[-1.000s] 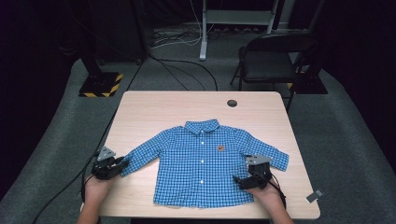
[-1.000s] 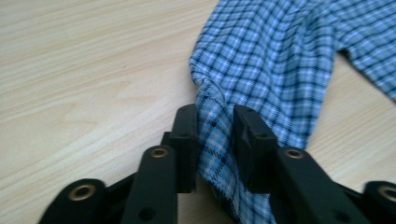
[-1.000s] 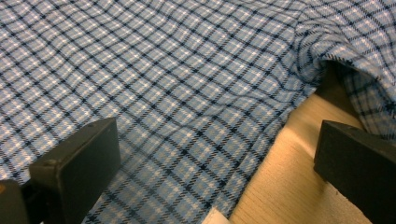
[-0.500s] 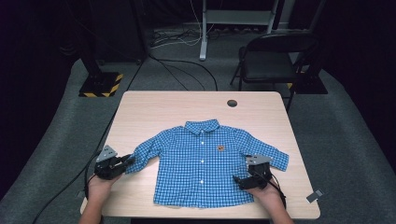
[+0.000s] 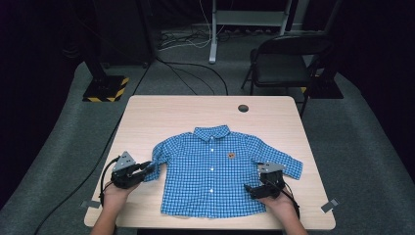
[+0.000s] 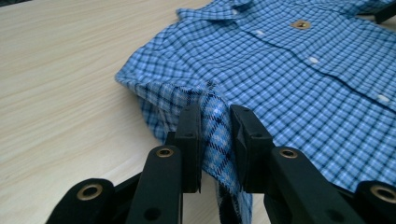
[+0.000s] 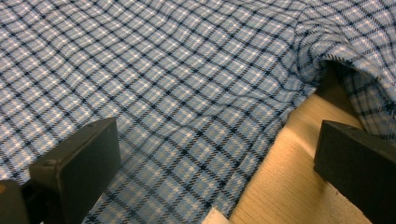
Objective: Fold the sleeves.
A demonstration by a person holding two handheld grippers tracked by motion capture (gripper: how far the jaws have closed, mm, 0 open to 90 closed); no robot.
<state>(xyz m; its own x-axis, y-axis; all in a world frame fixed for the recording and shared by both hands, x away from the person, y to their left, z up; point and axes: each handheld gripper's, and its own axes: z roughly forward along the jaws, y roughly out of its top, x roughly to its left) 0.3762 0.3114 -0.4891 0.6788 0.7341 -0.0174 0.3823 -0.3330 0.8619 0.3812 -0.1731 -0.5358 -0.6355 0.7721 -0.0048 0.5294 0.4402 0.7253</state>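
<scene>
While the one blue checked shirt (image 5: 215, 169) is lying flat, front up, on the pale wood-grain surface (image 5: 274, 117), your left gripper (image 6: 215, 135) is pinching its folded sleeve cuff. Your right gripper (image 7: 210, 154) is hanging wide apart over the hem. Three white buttons and one small orange badge (image 6: 299, 24) are showing; no writing is readable.

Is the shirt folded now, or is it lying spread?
Spread: the shirt lies flat, front up, sleeves out. Only the cuff is lifted, pinched by the left gripper.
</scene>
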